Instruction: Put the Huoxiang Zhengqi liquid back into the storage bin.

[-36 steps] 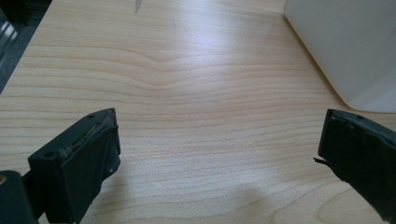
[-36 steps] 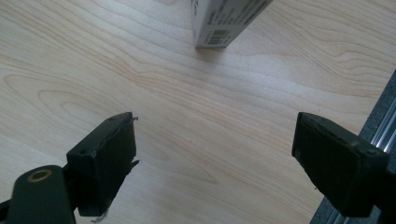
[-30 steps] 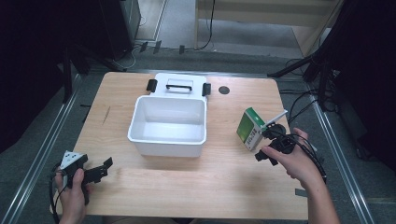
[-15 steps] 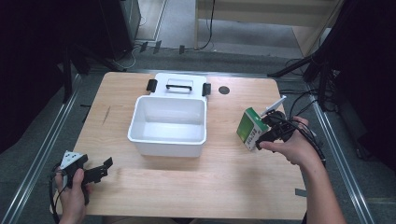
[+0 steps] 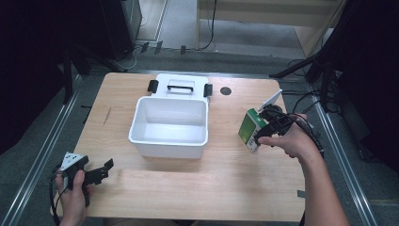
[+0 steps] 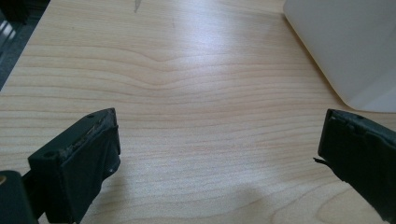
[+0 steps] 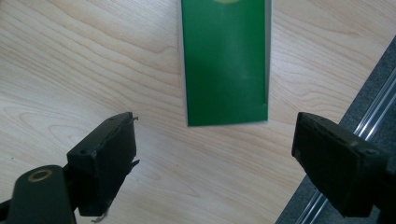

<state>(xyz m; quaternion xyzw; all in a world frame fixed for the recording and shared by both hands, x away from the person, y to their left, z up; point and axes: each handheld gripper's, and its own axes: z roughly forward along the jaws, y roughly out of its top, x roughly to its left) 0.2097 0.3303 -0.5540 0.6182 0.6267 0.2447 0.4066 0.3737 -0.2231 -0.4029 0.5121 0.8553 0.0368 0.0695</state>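
Note:
A green and white carton point(image 5: 248, 129) stands on the wooden table point(image 5: 226, 188), right of a white bin point(image 5: 169, 141). My right gripper point(image 5: 264, 126) is held against the carton's right side from above, jaws spread wide. In the right gripper view the green carton point(image 7: 225, 60) lies just beyond the open gripper point(image 7: 212, 154), with nothing between the pads. My left gripper point(image 5: 106, 170) rests at the table's near left corner, open and holding nothing. In the left gripper view the open gripper point(image 6: 217, 154) faces bare wood, with the bin's corner point(image 6: 345, 46) at the upper right.
The bin's white lid point(image 5: 181, 87) with black clips lies behind the bin. A small black disc point(image 5: 226, 91) sits at the table's far side. A metal rail point(image 7: 336, 107) runs along the table's right edge, close to the carton.
My right hand has moved its gripper away from the near edge and slightly left, closer onto the carton. The carton and my left gripper have stayed in place.

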